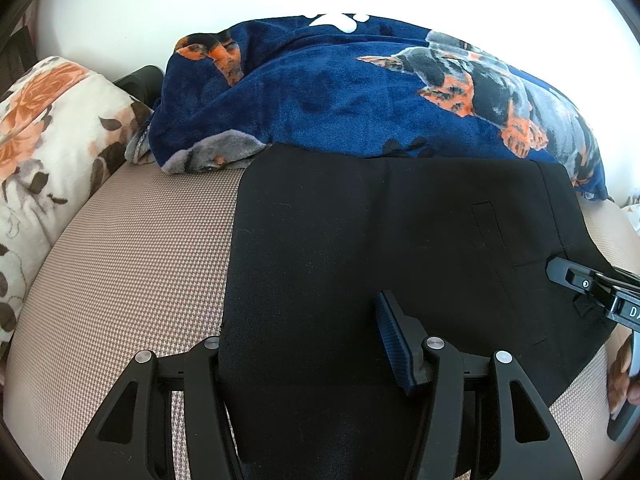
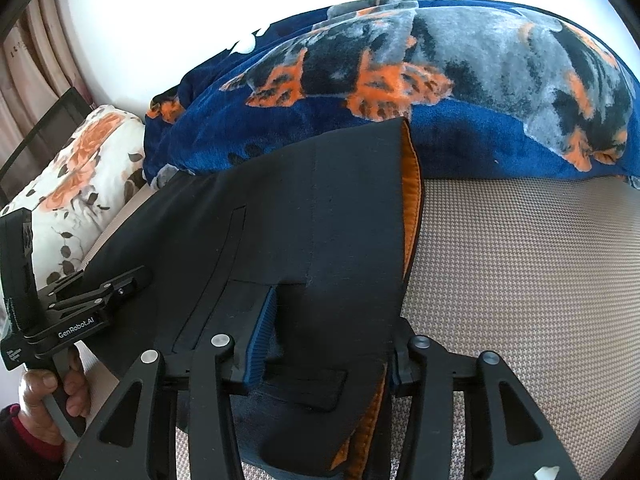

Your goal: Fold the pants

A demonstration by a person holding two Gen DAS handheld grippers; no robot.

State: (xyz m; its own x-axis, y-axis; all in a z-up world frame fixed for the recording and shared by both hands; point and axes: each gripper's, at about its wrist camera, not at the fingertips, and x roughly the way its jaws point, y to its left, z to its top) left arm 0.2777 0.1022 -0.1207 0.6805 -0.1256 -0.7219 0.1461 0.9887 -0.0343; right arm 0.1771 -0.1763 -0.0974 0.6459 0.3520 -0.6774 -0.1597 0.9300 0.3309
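Black pants with an orange lining lie folded on a beige woven bed surface. In the left wrist view the left gripper has its jaws wide apart with the near cloth edge draped between them; one blue-padded finger shows, the other is hidden under fabric. In the right wrist view the pants show the waistband and orange lining. The right gripper also stands open with the waistband between its jaws. The left gripper's body shows at the left of the right wrist view.
A blue fleece blanket with dog prints is heaped behind the pants. A floral pillow lies at the left. A white wall is behind. The person's hand holds the left gripper handle.
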